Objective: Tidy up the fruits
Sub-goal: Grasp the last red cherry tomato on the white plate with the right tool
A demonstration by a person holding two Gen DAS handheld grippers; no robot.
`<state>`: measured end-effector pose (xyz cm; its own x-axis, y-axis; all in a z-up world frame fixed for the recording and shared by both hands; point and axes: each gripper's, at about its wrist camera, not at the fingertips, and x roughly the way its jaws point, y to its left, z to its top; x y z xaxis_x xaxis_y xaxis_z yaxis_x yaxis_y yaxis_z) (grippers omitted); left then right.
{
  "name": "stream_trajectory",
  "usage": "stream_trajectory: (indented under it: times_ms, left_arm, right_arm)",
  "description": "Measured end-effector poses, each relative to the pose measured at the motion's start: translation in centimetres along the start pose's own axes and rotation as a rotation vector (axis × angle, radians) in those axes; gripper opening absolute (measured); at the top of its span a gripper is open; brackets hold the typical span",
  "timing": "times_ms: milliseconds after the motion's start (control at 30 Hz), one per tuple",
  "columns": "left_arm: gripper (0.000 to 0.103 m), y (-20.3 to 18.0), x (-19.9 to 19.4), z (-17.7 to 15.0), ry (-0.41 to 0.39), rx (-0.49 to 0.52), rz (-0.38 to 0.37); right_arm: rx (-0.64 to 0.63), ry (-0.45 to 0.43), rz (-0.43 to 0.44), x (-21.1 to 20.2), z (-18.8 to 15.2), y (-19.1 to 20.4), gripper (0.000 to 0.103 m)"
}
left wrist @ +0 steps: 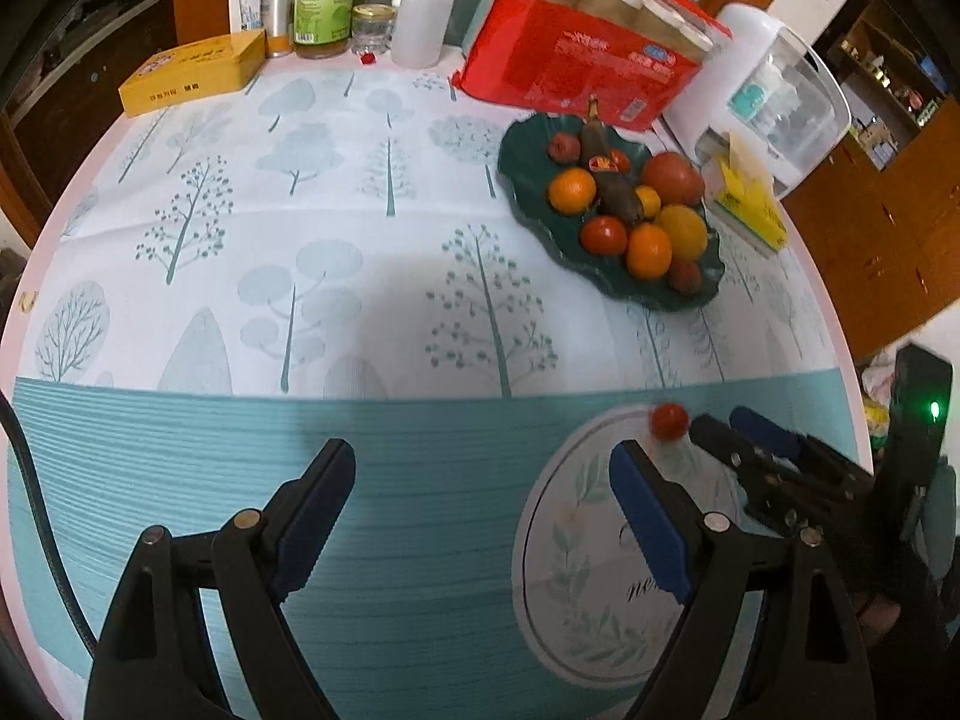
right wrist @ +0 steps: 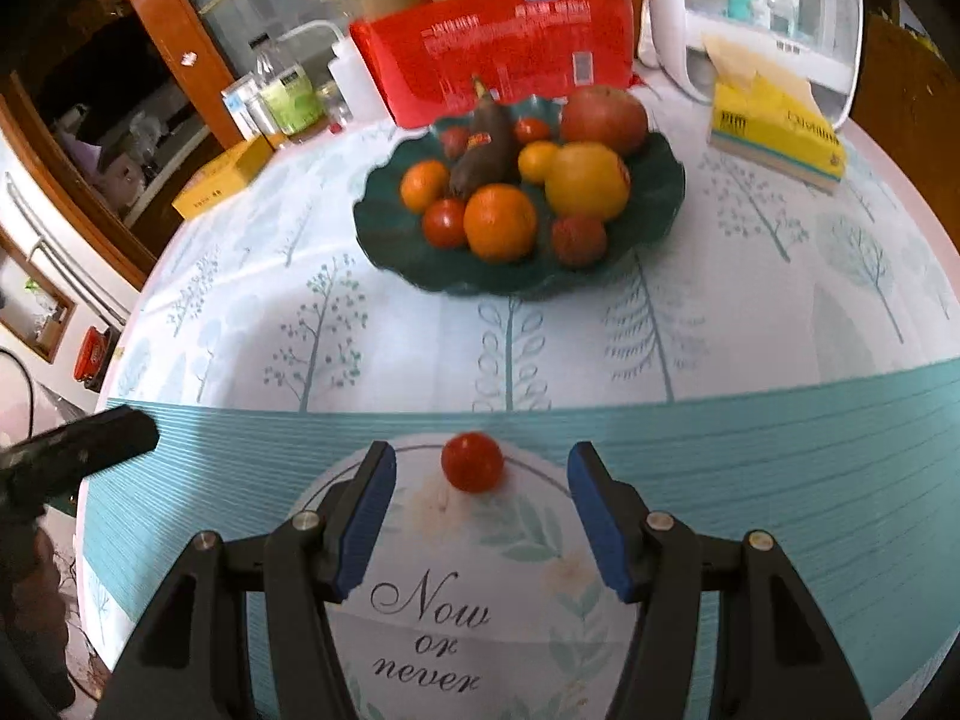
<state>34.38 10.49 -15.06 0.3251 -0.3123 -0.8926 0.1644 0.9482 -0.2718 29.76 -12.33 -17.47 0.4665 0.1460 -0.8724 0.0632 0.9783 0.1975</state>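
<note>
A small red tomato (right wrist: 472, 461) lies alone on the tablecloth near the front edge, on the rim of a printed oval; it also shows in the left wrist view (left wrist: 669, 420). My right gripper (right wrist: 482, 468) is open, with the tomato just ahead of and between its fingertips, apart from both. A dark green leaf-shaped plate (right wrist: 666, 180) farther back holds oranges, tomatoes, a yellow fruit, an apple and a dark banana; the left wrist view shows the plate (left wrist: 522, 162) too. My left gripper (left wrist: 482, 468) is open and empty over the teal band. The right gripper (left wrist: 735, 426) appears at its right.
At the table's back stand a red package (right wrist: 510, 54), a white appliance (right wrist: 774, 12), a yellow tissue box (right wrist: 780, 126), a yellow box (left wrist: 192, 72), bottles and jars (left wrist: 324, 0). The round table's edge curves close on both sides.
</note>
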Motion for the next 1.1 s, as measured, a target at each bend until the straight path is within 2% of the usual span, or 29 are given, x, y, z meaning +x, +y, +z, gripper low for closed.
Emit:
stream_trajectory:
  times_ms: [133, 567, 833, 1100]
  left_arm:
    - [0.086, 0.2, -0.1, -0.7, 0.017, 0.02, -0.012]
    - [0.086, 2.4, -1.0, -0.5, 0.011, 0.048, -0.024]
    - [0.086, 3.8, -1.2, 0.0, 0.009, 0.055, -0.035]
    - [0.086, 5.0, -0.3, 0.4, 0.035, 0.05, -0.051]
  right_arm:
    - [0.009, 0.021, -0.01, 0.8, -0.2, 0.7, 0.059]
    - [0.08, 0.084, -0.074, 3.3, -0.6, 1.1, 0.025]
    - [0.1, 0.083, -0.084, 3.0, 0.0, 1.4, 0.023]
    - [0.081, -0.022, -0.113, 1.8, 3.4, 2.0, 0.023]
